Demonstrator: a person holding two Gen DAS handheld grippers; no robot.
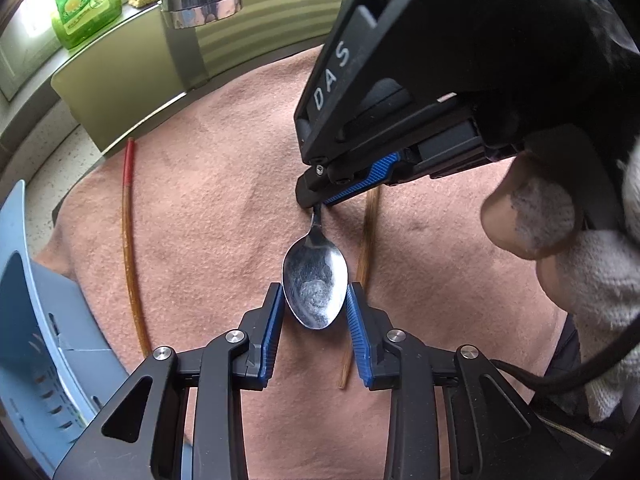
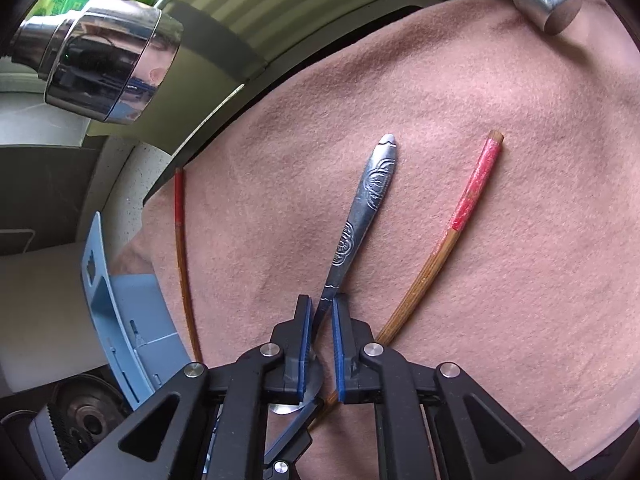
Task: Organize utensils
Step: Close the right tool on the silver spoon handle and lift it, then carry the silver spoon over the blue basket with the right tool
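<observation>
Steel teaspoon (image 1: 315, 286): left gripper (image 1: 314, 300) pinches its bowl, right gripper (image 2: 321, 312) clamps its neck; only the right view shows the embossed handle beyond the jaws.

Silver spoon (image 2: 362, 216) with embossed floral handle at centre; brown chopsticks (image 2: 456, 236) tipped red; pinkish-tan cloth (image 2: 500, 100); light blue rack (image 2: 120, 320) lower left; green bottle (image 1: 86, 0) upper left.

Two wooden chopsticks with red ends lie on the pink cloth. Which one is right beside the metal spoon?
The chopstick on the right in the right wrist view: it runs alongside the spoon, passing under the grippers. The other chopstick lies apart near the cloth's left edge.
</observation>
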